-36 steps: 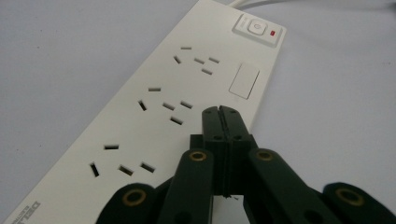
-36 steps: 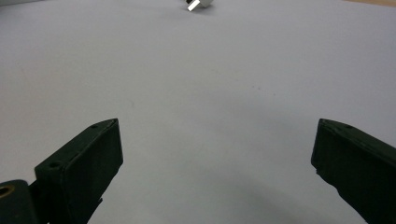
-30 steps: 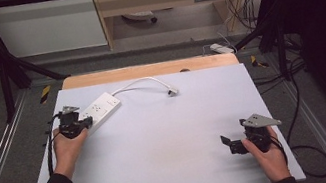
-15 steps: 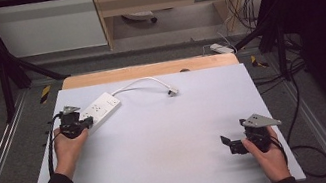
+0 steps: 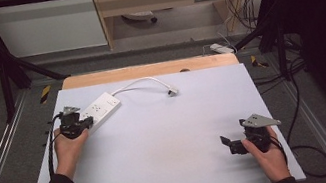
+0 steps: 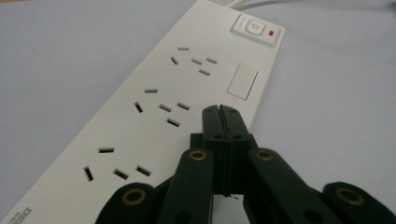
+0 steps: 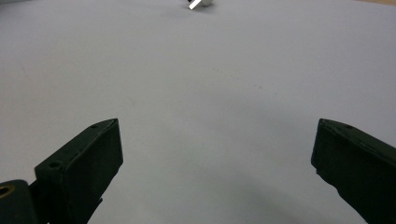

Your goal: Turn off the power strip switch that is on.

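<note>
Left tongs (image 6: 220, 111) clenched empty over white power strip (image 6: 163, 107), right tongs (image 7: 210, 154) released above bare worktop (image 5: 170, 141), plug (image 5: 172, 91) well apart, strip's corner lettering unreadable.

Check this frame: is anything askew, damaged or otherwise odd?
Nothing looks damaged or spilled. The power strip lies diagonally on the table, its cord looping to a plug lying unplugged. The left gripper rests shut over the strip; the right gripper is open.

In the left gripper view the power strip (image 6: 187, 88) runs off the bottom left edge with its small print cut short, and in the right gripper view the plug (image 7: 200, 3) is clipped by the top edge.
</note>
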Tool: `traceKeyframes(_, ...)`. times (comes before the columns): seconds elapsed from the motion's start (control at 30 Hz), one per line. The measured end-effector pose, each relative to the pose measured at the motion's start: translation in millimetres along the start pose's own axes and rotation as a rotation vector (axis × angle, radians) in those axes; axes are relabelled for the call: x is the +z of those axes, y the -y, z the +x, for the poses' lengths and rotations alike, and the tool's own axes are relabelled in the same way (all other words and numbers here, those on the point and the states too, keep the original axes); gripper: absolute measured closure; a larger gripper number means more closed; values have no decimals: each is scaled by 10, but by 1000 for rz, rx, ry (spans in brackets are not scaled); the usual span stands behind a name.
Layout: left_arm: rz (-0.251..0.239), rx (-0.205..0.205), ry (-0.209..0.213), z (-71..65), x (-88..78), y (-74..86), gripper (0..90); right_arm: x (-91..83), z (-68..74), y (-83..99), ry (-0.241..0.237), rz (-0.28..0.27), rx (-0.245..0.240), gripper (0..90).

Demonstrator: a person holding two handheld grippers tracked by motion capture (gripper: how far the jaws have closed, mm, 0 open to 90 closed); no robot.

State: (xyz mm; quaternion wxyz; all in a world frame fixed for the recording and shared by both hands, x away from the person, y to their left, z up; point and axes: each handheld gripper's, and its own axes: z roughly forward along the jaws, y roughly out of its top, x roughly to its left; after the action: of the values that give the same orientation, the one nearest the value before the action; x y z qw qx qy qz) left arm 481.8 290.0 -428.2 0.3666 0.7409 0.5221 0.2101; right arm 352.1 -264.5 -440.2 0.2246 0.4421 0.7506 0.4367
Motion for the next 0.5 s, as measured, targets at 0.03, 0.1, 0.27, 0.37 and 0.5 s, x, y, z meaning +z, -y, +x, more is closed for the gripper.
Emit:
traceKeyframes(0.03,0,0,0,1,0,0,900,0,-1,0,0,0,-1,26)
traceKeyframes(0.1,0,1,2,3,0,1,900,0,-1,0,0,0,-1,26)
traceKeyframes(0.27,-3,9,-1,0,-1,8,900,4,2,1,-3,3,-4,26)
traceKeyframes(0.37,-5,4,0,1,-1,11,900,5,2,2,-3,4,-7,26)
traceKeyframes(0.5,-4,15,-1,2,-1,12,900,5,2,1,-3,4,-7,26)
